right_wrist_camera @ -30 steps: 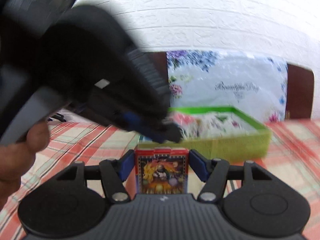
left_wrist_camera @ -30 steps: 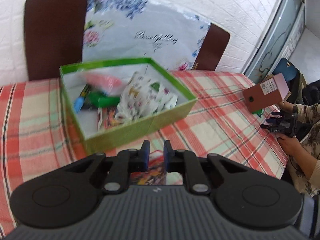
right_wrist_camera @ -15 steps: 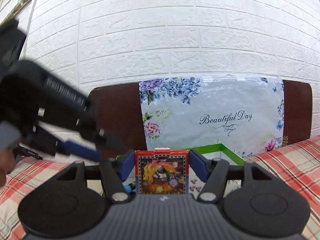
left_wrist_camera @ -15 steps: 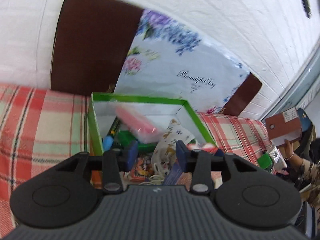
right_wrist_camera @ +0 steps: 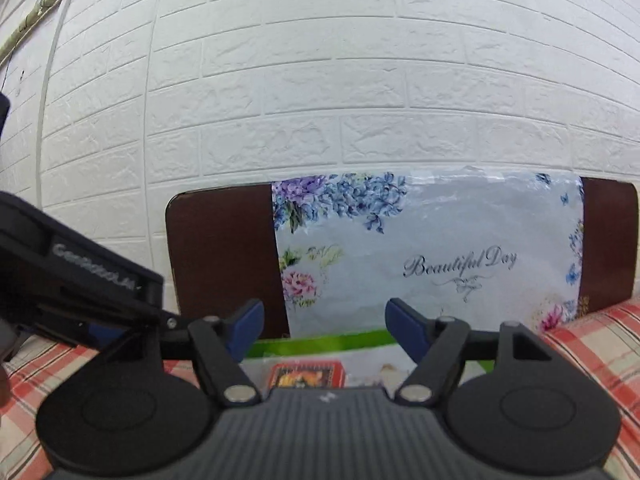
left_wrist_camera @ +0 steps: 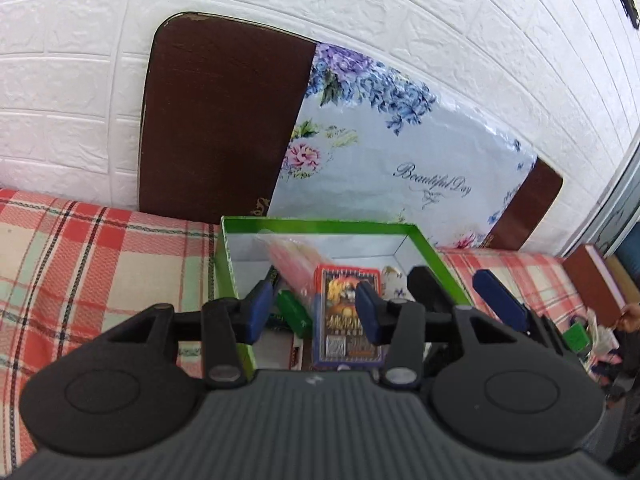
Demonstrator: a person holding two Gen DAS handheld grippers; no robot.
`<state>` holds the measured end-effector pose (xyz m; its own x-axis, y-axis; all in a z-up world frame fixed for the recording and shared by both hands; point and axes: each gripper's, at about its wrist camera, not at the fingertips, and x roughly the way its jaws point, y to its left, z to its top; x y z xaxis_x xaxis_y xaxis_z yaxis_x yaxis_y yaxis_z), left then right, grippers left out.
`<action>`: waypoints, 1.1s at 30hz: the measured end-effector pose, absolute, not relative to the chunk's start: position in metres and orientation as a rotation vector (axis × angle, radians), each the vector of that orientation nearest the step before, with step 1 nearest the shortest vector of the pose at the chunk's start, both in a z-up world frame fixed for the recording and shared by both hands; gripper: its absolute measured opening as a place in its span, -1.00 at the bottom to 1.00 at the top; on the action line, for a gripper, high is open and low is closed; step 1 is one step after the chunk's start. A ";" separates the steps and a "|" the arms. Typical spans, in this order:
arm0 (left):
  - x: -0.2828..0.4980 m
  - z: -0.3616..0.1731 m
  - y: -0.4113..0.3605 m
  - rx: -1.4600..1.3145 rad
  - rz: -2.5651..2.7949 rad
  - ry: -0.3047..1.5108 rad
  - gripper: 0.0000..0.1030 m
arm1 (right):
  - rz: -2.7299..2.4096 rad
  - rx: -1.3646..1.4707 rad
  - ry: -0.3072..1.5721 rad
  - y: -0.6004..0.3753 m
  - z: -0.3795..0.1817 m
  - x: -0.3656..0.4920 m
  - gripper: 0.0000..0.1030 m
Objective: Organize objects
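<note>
Cards first: the red card box (left_wrist_camera: 347, 316) now sits in the green box (left_wrist_camera: 438, 264), below your right gripper (right_wrist_camera: 322, 330) and free of it. In the left wrist view it stands tilted among the other contents, its long axis running from the near side of the green box toward the far wall, its printed face turned up toward you. From the right wrist view only its top edge (right_wrist_camera: 307, 374) shows, low between the fingers and touching neither pad.

Your right gripper's jaws have just been opening and stand apart with nothing between the pads. Half a second ago they were clamped on the card box, which stood upright between them; now it has dropped out of that grip.

Your left gripper (left_wrist_camera: 312, 308) hangs over the near left part of the green box. Its jaws have just been opening too and are parted on nothing. A second ago they were nearly together, and the green box lay farther off on the checked cloth (left_wrist_camera: 100, 260).

A pink packet (left_wrist_camera: 292, 268) and a green object (left_wrist_camera: 294, 312) lie beside the card box, to its left. The green box sits near the far edge of the cloth-covered surface, just in front of the brown board (left_wrist_camera: 216, 120) and floral sheet (left_wrist_camera: 400, 168) leaning on the wall.
</note>
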<state>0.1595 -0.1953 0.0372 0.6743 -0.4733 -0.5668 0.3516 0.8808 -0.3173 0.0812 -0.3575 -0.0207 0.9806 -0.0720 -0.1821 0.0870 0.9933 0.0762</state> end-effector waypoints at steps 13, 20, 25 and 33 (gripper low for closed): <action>0.075 0.010 -0.172 0.037 -0.429 0.631 -0.05 | -0.104 0.060 0.301 -0.323 -0.049 -0.032 0.37; 0.040 -0.002 -0.150 0.075 -0.417 0.628 -0.02 | -0.096 0.069 0.347 -0.308 -0.054 -0.071 0.37; 0.025 -0.006 -0.134 0.070 -0.395 0.621 0.03 | -0.101 0.066 0.372 -0.298 -0.056 -0.089 0.37; 0.007 -0.012 -0.115 0.071 -0.381 0.608 0.10 | -0.112 0.090 0.375 -0.291 -0.052 -0.106 0.37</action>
